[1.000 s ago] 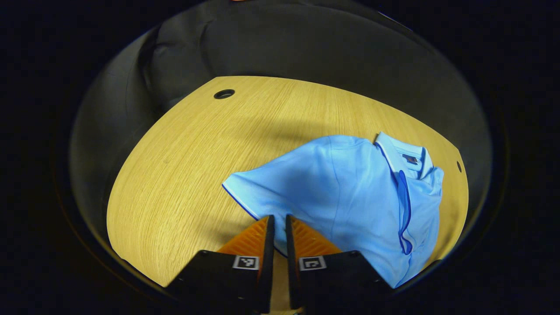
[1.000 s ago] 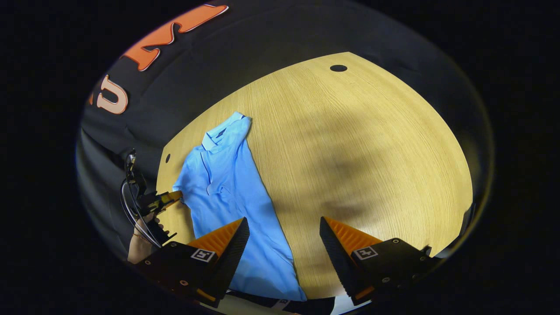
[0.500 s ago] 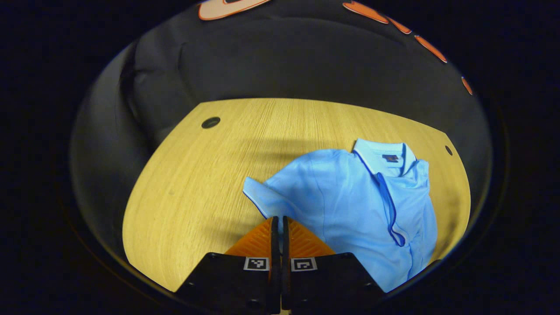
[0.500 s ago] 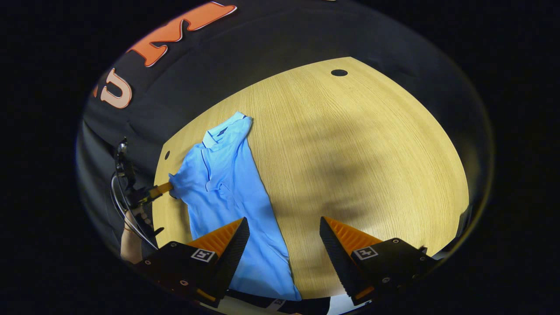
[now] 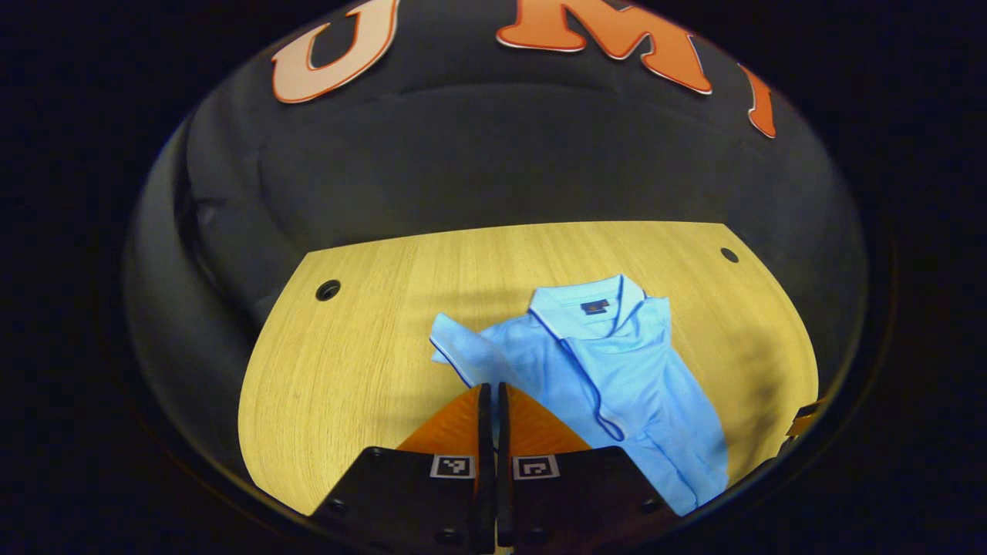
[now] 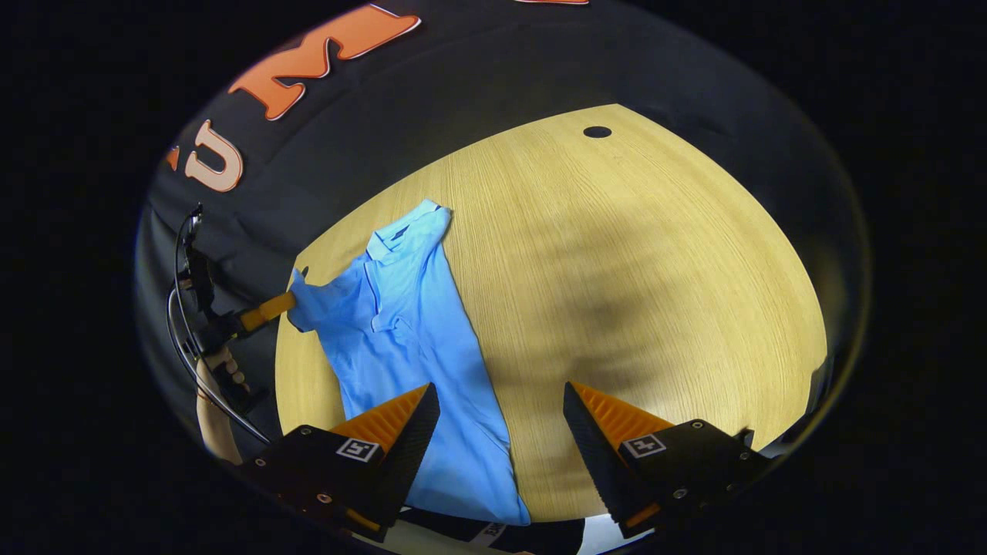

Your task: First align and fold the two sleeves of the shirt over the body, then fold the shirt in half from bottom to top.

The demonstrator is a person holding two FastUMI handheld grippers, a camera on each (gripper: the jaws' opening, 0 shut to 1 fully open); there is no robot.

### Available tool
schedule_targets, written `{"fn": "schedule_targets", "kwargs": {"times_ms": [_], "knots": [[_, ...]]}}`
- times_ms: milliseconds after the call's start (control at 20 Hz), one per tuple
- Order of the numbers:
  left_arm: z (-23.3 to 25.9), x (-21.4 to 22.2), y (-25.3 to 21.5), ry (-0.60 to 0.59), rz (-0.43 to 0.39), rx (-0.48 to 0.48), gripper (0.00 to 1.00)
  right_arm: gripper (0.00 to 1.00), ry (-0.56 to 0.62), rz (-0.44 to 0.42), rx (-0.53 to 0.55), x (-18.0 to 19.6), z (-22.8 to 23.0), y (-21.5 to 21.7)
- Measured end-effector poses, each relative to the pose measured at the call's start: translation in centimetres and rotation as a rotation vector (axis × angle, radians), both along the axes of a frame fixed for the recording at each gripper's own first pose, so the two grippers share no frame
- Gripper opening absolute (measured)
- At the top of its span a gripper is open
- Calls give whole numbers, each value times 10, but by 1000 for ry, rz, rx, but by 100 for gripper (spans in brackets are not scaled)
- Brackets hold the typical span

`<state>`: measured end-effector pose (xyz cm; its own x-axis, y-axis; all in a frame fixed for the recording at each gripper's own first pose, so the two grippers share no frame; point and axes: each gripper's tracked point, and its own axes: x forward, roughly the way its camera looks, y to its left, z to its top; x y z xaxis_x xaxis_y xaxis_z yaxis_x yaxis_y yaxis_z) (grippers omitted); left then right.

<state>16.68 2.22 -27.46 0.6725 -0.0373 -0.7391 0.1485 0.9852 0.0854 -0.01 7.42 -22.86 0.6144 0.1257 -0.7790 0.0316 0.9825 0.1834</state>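
Observation:
A light blue polo shirt (image 5: 624,378) lies face up on the wooden table (image 5: 347,370), collar (image 5: 590,308) toward the far wall. My left gripper (image 5: 490,390) is shut on the edge of its left sleeve (image 5: 463,351). In the right gripper view the left gripper (image 6: 270,308) holds that sleeve (image 6: 308,297) raised off the table beside the shirt (image 6: 409,339). The right sleeve lies folded over the body. My right gripper (image 6: 500,389) hangs open above the shirt's lower right edge, with nothing between its fingers.
The table has small round cable holes (image 5: 328,290) (image 5: 729,254) (image 6: 597,132) near its far corners. A hand (image 6: 220,370) and cable sit behind the left gripper at the table's left edge. Bare wood (image 6: 655,293) spreads right of the shirt.
My left gripper closed fully on the sleeve, then lifted it and pulled it outward, away from the body. The right gripper stayed nearly still and open.

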Motion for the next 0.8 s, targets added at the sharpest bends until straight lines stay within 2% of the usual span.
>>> {"fn": "schedule_targets", "kwargs": {"times_ms": [800], "knots": [[-37,-7,-163,104,-229,-61,4,99,23,-92,37,-30,-11,-47]]}}
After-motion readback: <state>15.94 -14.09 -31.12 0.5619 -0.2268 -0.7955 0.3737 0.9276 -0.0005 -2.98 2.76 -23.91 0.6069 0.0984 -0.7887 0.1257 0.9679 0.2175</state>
